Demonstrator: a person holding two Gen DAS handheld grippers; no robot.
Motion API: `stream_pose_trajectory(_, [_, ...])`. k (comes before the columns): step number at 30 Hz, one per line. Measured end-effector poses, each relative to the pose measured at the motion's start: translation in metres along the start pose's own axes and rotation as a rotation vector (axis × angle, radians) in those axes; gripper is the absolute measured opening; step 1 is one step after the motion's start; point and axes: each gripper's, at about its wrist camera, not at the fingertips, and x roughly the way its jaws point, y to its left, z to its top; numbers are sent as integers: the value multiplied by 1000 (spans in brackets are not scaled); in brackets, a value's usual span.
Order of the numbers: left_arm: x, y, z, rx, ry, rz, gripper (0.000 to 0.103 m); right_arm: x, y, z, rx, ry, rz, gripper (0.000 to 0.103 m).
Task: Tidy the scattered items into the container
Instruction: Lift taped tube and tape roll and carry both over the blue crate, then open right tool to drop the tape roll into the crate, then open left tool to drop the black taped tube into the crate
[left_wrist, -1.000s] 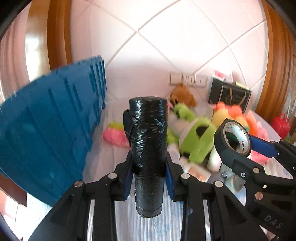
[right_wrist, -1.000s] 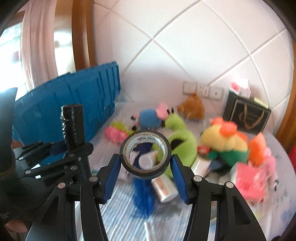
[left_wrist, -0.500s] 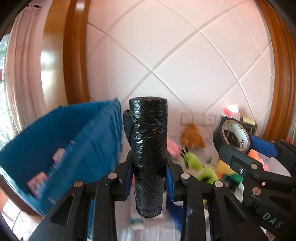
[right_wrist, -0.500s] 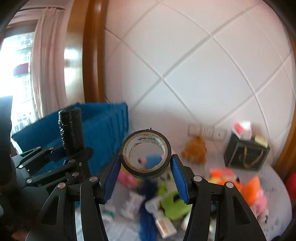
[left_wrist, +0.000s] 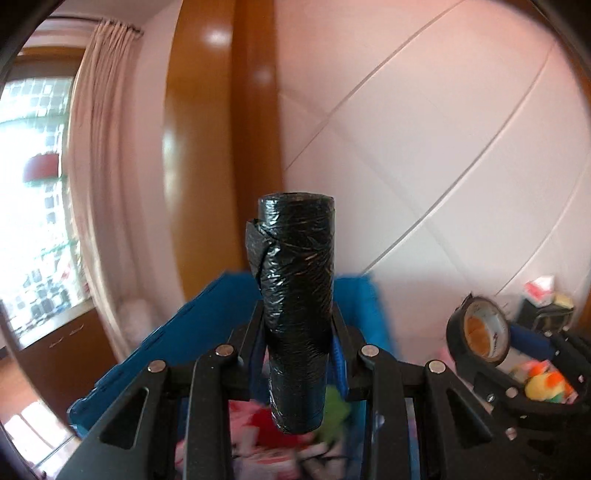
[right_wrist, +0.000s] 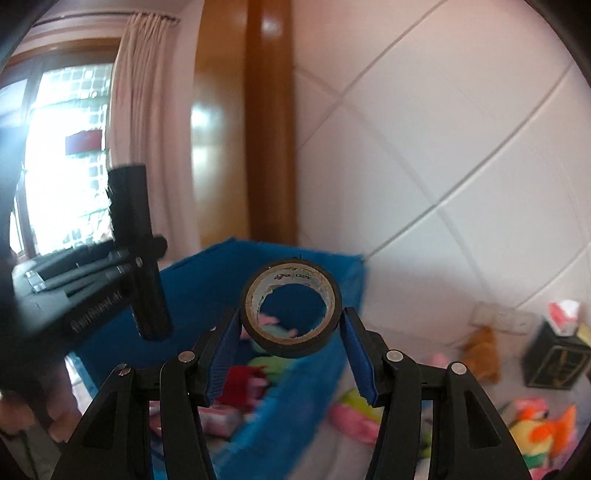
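The left gripper (left_wrist: 297, 347) is clamped on a black roll (left_wrist: 295, 302) that stands upright between its jaws. The right gripper (right_wrist: 291, 332) holds a tape ring (right_wrist: 291, 308) by its outer sides, hole facing the camera. Both hang above the blue bin (right_wrist: 207, 280), the left one near the bin's left wall, the right one over its far right corner (right_wrist: 354, 266). The 2 grippers are apart, with open air between them and nothing overhead. Inside the bin lie blurred pink, red and green items (right_wrist: 255, 373). Right of the bin, on a pale surface (right_wrist: 424, 380), more toys (right_wrist: 543, 432) lie scattered, and a black bag (right_wrist: 554, 362) stands against the white tiled wall (right_wrist: 443, 147). A wooden pillar (right_wrist: 269, 129), a curtain (right_wrist: 144, 122) and a bright window (right_wrist: 62, 155) stand behind.
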Motion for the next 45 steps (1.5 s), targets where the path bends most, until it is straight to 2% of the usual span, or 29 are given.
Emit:
stream_pose_trajectory(3, [37, 36, -24, -10, 120, 27, 30, 36, 32, 0, 20, 74, 33, 55])
stream_pose_trajectory(7, [72, 76, -49, -66, 270, 26, 30, 71, 60, -2, 4, 154, 24, 55])
stream_pose_trajectory(11, [89, 105, -67, -94, 359, 14, 30, 93, 80, -3, -13, 205, 12, 55])
stream_pose_trajectory(13, [91, 108, -77, -95, 378, 5, 31, 99, 83, -4, -29, 222, 2, 55])
stream_pose_trajectory(14, [91, 108, -80, -94, 381, -5, 35, 101, 83, -5, -32, 230, -1, 55])
stream_pose_trajectory(16, [88, 105, -81, -82, 364, -24, 56, 102, 84, -9, -31, 248, -4, 55])
stream_pose_trajectory(17, [83, 102, -80, -75, 349, -26, 75, 103, 83, -11, -29, 256, -7, 55])
stream_pose_trajectory(18, [77, 98, -78, -71, 329, -25, 81, 105, 85, -11, -28, 265, -10, 55])
stream_pose_trajectory(21, [64, 91, -74, -58, 295, -13, 82, 105, 84, -12, -30, 272, -29, 55])
stream_pose_trajectory(35, [60, 100, -90, -75, 336, 17, 82, 101, 96, -13, -50, 272, -33, 56])
stream_pose_trajectory(42, [51, 100, -92, -80, 330, 14, 82, 85, 95, -14, -49, 247, -54, 57])
stream_pose_trajectory(45, [42, 100, -93, -89, 324, 5, 82, 70, 91, -18, -42, 234, -54, 62])
